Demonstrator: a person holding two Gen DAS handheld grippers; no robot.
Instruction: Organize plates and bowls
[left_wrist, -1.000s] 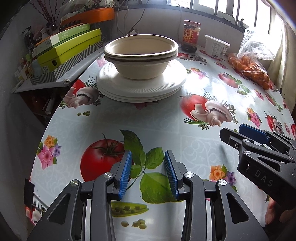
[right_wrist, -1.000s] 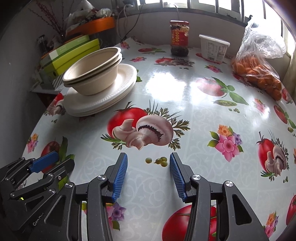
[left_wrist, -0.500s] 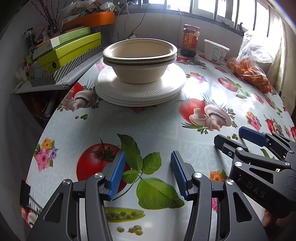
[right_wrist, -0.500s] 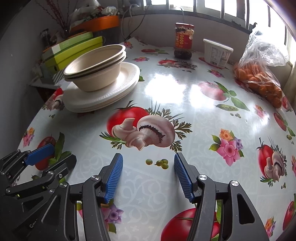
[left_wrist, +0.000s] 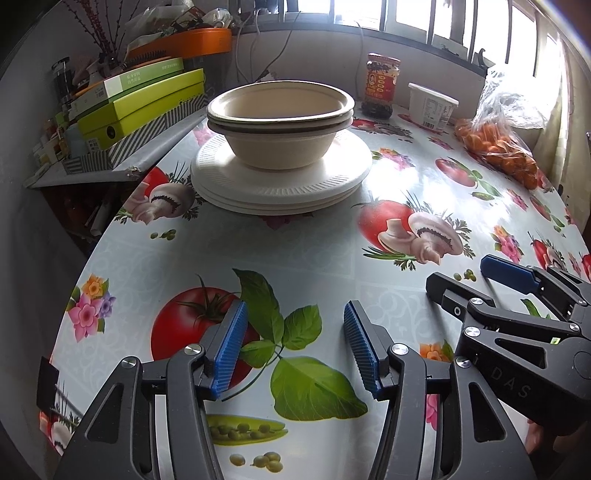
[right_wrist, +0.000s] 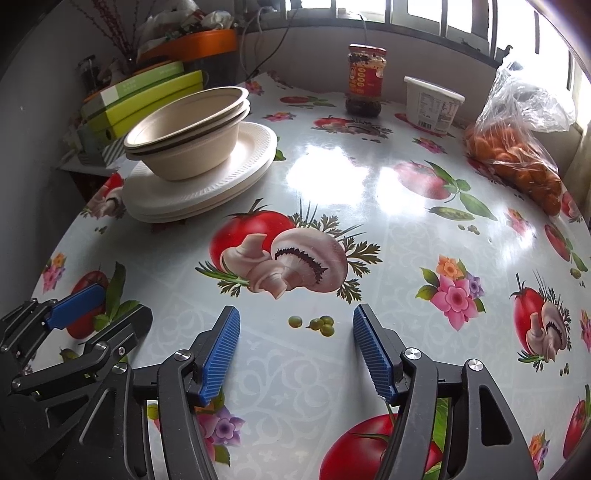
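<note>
Nested beige bowls sit on a stack of white plates at the far left of the table. My left gripper hovers over the near table edge, well short of the stack; its jaws are opening with nothing between them. My right gripper is beside it on the right, its jaws opening too and empty. The right gripper shows at the right of the left wrist view. In the right wrist view the left gripper shows at the lower left.
The table has a glossy vegetable-print cloth. At the back stand a sauce jar and a white tub; a bag of oranges lies far right. Green boxes are piled on a shelf to the left.
The jaws of both grippers have spread wider apart. Both hands stayed where they were, and the bowls and plates have not moved.
</note>
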